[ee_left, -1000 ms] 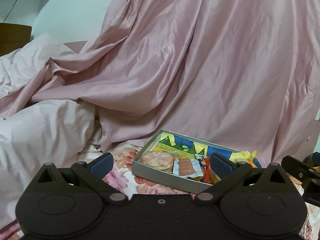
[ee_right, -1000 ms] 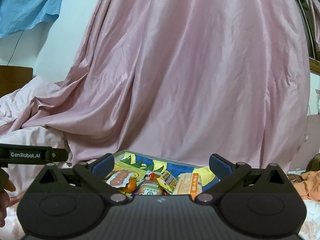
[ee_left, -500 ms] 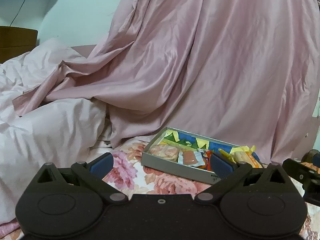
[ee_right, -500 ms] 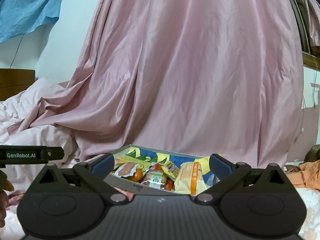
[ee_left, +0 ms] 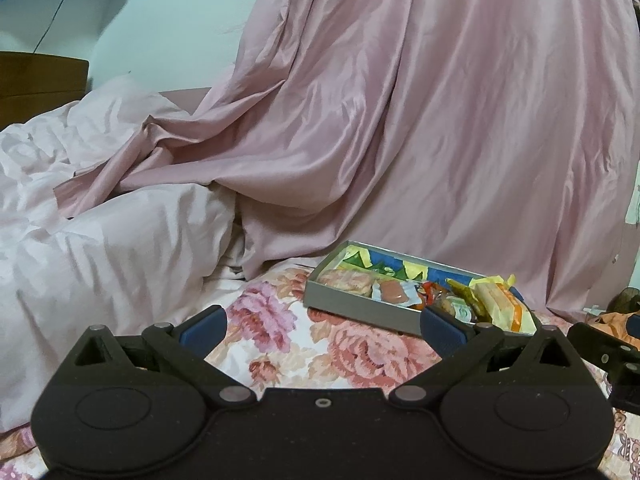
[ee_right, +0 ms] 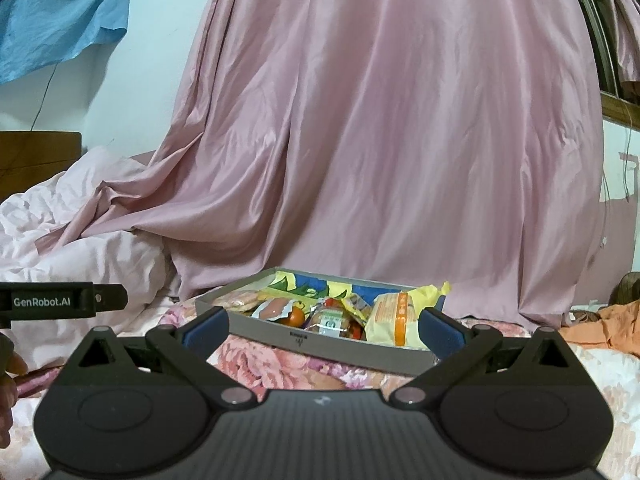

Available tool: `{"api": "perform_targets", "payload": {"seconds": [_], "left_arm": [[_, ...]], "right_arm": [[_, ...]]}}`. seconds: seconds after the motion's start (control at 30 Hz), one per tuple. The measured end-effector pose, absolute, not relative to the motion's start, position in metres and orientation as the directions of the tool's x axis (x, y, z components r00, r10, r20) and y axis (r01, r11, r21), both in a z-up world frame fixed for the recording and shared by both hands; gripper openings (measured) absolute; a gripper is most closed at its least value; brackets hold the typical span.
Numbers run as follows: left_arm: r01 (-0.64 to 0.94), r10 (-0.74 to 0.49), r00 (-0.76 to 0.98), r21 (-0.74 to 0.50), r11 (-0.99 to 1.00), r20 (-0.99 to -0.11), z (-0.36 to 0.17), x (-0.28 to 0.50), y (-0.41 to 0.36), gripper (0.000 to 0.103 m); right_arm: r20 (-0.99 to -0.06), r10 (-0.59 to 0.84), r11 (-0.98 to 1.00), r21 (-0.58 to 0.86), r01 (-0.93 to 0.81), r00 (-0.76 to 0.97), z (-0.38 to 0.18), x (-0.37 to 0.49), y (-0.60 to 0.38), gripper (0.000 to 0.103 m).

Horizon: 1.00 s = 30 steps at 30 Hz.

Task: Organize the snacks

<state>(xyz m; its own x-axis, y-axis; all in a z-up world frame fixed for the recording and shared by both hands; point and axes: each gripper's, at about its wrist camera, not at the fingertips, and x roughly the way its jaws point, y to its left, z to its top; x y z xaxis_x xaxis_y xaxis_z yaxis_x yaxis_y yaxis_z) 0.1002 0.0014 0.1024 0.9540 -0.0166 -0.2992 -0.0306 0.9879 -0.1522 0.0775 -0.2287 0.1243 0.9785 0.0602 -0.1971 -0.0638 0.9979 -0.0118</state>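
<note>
Snack box (ee_right: pixel 340 342) ahead of spread right claw (ee_right: pixel 323 326)

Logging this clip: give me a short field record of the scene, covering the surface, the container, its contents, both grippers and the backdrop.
surface: floral bedspread
container: grey box, open, lying on the bedspread
contents: wrapped snacks, among them a yellow and orange packet at the right end
left gripper: open, empty, short of the box
right gripper: open, empty, facing the box
backdrop: pink curtain draped down behind the box
beside: pale crumpled duvet left of the box
</note>
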Motion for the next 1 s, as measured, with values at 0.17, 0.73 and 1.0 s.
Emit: {"api": "perform_targets", "payload": {"seconds": [0.17,0.73,1.0], "left_arm": [[-0.032,-0.013,0.953,-0.144,0.989,-0.301,0.098,0.092,0.004,0.102],[-0.013,-0.009,0.951,-0.069,0.998,-0.309,0.071,0.058,0.009,0.102],[-0.003,-0.012,0.948,-0.047,0.999,-0.317,0.059,0.049,0.009,0.102]], "right_arm": [[-0.206,0.063,0.998,-0.003,-0.065,0.977,0.122,0.070,-0.226,0.103],[-0.251,0.070,0.998,0.024,-0.066,0.965,0.099,0.045,-0.219,0.103],[-0.280,0.061,0.998,0.035,-0.053,0.958,0.085,0.041,-0.218,0.103]]}}
